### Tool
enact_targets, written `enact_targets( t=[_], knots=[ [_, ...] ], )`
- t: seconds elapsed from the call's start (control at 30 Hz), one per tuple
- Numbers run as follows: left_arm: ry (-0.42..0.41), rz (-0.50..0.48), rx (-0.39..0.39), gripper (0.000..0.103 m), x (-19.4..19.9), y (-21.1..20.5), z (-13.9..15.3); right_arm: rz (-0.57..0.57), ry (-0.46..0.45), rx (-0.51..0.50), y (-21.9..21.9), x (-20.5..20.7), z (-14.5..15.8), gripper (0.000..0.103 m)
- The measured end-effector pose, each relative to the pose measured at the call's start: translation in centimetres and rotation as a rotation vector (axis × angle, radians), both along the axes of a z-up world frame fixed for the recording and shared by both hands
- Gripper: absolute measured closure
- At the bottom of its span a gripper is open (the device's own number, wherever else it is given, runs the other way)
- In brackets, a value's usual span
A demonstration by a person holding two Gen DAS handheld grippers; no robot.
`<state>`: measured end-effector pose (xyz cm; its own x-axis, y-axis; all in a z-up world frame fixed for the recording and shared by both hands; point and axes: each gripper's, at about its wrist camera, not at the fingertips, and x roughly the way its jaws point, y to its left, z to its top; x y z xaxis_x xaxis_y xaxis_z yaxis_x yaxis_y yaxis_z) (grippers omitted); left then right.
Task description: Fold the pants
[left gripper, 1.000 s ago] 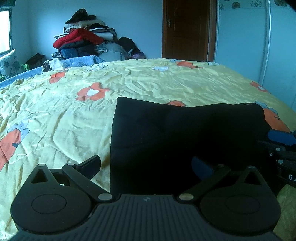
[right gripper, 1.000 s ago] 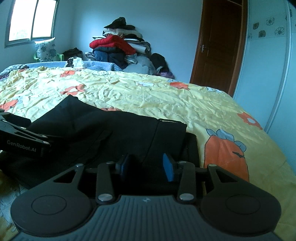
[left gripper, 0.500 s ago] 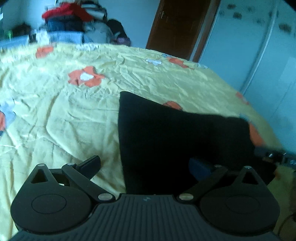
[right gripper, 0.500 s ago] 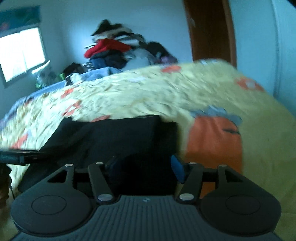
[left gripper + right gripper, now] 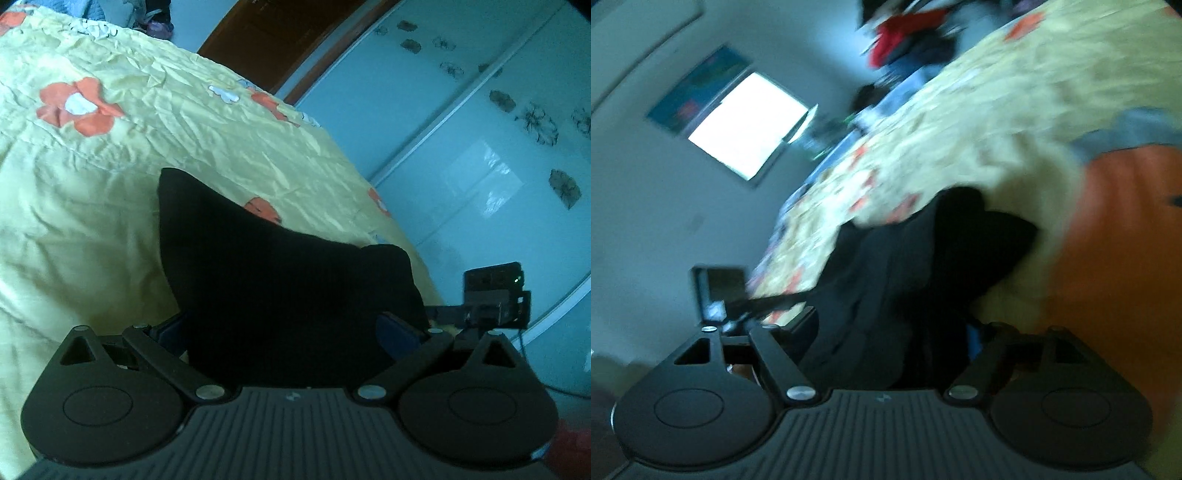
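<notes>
The black pants [image 5: 280, 280] lie folded on the bed [image 5: 92, 206], on its yellow flowered cover, near the bed's edge on the wardrobe side. The wardrobe [image 5: 480, 122] with pale sliding doors stands just past that edge; a brown door [image 5: 266, 40] is beyond the bed's far corner. A pile of clothes [image 5: 908, 40] sits at the far end of the bed, and a window [image 5: 746, 122] is in the wall behind it.

The left hand-held gripper [image 5: 284, 328] has its fingers spread wide, one on each side of the pants, with the cloth filling the gap; whether the pads press on it cannot be told. The right hand-held gripper [image 5: 890, 332] is opening, the pants between its fingers, pads not seen pressing.

The right wrist view is tilted and heavily blurred; the pile and cover pattern are smeared. The near edge of the pants is hidden behind both gripper bodies. The pants' folds are lost in black.
</notes>
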<state>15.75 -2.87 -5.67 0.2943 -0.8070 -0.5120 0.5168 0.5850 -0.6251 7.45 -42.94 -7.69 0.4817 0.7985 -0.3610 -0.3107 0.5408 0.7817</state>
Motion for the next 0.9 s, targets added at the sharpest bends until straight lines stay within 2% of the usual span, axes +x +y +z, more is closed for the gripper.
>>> enact_targets(
  t=[0.1, 0.17, 0.2, 0.23, 0.27, 0.33, 0.4, 0.47, 0.6, 0.67, 0.77, 0.87, 0.9],
  knots=[
    [-0.008, 0.02, -0.01, 0.003, 0.0, -0.7, -0.2, 0.007, -0.015, -0.061, 2.0, 0.9, 0.5, 0.026],
    [-0.035, 0.062, 0.032, 0.018, -0.6, -0.9, 0.2, -0.035, -0.032, -0.127, 3.3, 0.8, 0.9, 0.032],
    [-0.06, 0.084, 0.076, 0.043, -1.0, -1.0, 0.3, -0.066, -0.037, -0.164, 3.8, 0.3, 1.1, 0.047],
    [-0.087, 0.101, 0.135, 0.06, -1.3, -1.3, 0.5, -0.105, -0.032, -0.2, 4.0, -0.3, 1.2, 0.057],
    [-0.114, 0.113, 0.179, 0.069, -1.6, -1.5, 0.6, -0.154, -0.012, -0.215, 3.8, -0.7, 1.0, 0.068],
    [-0.127, 0.131, 0.182, 0.084, -2.0, -1.4, 0.9, -0.221, 0.028, -0.158, 3.3, -1.6, 0.5, 0.071],
    [-0.144, 0.157, 0.184, 0.086, -2.2, -1.3, 1.5, -0.262, 0.038, -0.158, 3.7, -2.4, 0.8, 0.074],
    [-0.206, 0.185, 0.198, 0.088, -2.9, -1.0, 2.8, -0.283, 0.018, -0.178, 4.7, -2.7, 2.2, 0.076],
    [-0.31, 0.231, 0.193, 0.088, -3.7, 1.4, 5.9, -0.236, -0.108, -0.177, 7.0, -1.9, 6.8, 0.076],
    [-0.375, 0.291, 0.225, 0.088, -3.1, 3.1, 7.4, -0.2, -0.159, -0.163, 8.8, -0.1, 8.3, 0.076],
    [-0.389, 0.369, 0.271, 0.088, -0.8, 5.7, 8.8, -0.163, -0.208, -0.156, 11.5, 3.4, 9.3, 0.076],
    [-0.384, 0.436, 0.364, 0.085, 2.6, 7.2, 8.3, -0.164, -0.192, -0.151, 13.9, 7.6, 8.4, 0.074],
    [-0.377, 0.444, 0.406, 0.078, 4.0, 7.3, 7.6, -0.178, -0.17, -0.186, 14.9, 9.0, 7.7, 0.069]
  ],
)
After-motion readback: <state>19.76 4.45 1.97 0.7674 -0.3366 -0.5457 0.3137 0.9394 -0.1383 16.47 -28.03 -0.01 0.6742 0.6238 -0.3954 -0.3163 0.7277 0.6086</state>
